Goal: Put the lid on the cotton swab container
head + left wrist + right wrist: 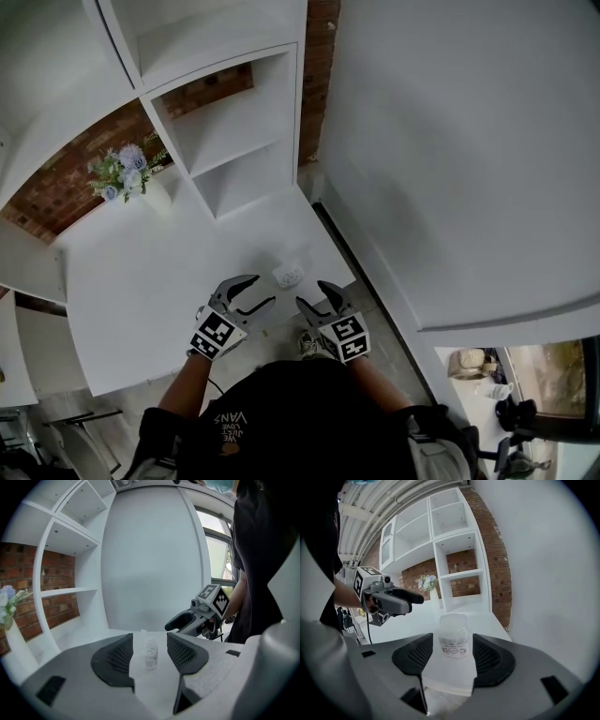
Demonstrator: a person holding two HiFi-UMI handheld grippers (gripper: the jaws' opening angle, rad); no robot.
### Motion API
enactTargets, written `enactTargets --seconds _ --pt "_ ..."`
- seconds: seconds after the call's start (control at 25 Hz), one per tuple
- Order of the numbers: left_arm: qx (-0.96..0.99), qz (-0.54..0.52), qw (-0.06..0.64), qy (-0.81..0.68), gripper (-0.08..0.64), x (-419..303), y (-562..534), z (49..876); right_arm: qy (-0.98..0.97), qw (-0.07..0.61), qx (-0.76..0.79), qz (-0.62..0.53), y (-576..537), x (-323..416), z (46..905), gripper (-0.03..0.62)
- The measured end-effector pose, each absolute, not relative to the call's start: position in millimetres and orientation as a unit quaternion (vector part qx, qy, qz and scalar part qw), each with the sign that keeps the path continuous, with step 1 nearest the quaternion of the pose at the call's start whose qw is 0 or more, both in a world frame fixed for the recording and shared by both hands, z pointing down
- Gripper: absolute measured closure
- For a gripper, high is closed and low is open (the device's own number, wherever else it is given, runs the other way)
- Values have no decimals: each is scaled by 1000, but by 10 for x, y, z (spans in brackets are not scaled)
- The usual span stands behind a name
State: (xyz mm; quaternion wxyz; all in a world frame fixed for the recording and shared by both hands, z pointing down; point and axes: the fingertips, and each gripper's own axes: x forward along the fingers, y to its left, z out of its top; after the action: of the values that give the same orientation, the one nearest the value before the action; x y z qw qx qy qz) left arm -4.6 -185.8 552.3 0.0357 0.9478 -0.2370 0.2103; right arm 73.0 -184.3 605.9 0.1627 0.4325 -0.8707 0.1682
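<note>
My left tongs and my right tongs both stand open and grip nothing, low over the near right corner of the white tabletop. The cotton swab container stands upright on that corner, just beyond both pairs of tips, touched by neither. Its clear lid appears to sit on top. Far left, flowers stand beside the white shelves.
</note>
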Motion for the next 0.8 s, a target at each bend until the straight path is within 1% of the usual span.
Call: enactTargets --seconds 0.2,0.28,0.44,0.8 --pt "948 232 23 -216 353 63 -1980 5600 -878 176 414 164 -1970 741 6143 351" --pt "948 246 22 -203 334 108 -1996 5653 -881 184 405 159 -2005 734 6172 351" --pt "944 276 14 -180 321 183 -2014 5767 -887 197 389 151 -2064 727 6252 351" --pt "934 333 -23 -132 318 321 -2019 6049 -896 223 354 150 -2138 680 6445 353"
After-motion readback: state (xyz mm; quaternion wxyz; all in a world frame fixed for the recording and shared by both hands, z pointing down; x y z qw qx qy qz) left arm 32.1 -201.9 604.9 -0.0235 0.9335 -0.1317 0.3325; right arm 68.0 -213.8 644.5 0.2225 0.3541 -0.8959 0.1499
